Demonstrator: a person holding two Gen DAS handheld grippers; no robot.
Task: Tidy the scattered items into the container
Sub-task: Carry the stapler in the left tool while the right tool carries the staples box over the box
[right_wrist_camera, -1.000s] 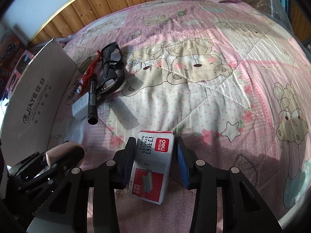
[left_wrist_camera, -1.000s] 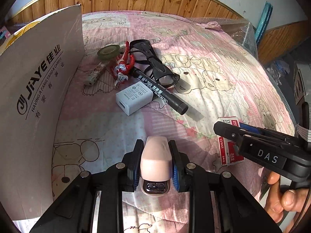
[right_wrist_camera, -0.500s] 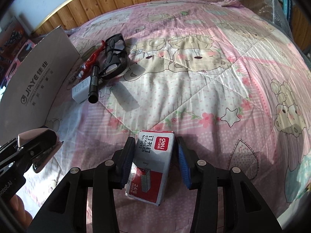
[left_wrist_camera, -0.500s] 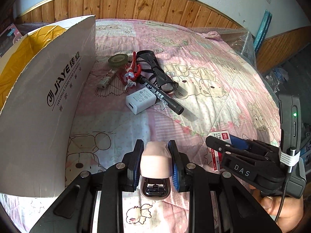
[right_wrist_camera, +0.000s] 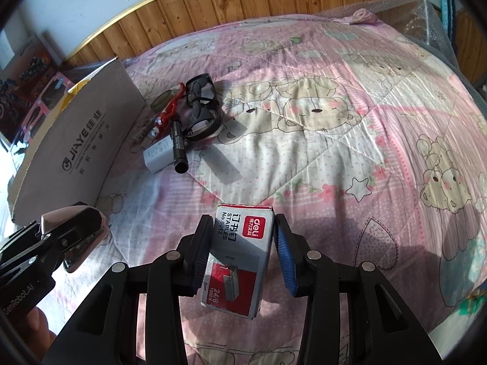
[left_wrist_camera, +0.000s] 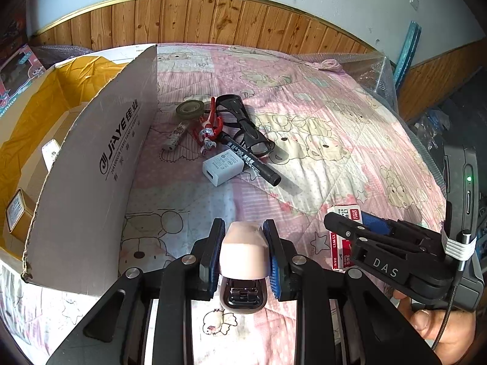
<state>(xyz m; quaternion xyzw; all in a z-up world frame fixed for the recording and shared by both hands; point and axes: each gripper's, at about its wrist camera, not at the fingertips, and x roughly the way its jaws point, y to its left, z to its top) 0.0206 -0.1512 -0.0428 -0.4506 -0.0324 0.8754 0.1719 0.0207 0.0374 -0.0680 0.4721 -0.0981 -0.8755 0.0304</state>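
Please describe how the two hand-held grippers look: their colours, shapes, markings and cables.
Both are matte black plastic with silver rivets at the joints. The left hand-held gripper and the right hand-held gripper each have two flat fingers lined with ribbed blue pads. The right one carries white letters "DAS", a white band, a thin black cable and a green light. The left one reads "GenRobot.AI".

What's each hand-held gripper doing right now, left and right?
Left hand-held gripper: closed on the pink stapler.
Right hand-held gripper: holding the box of staples; the right pad looks barely touching.
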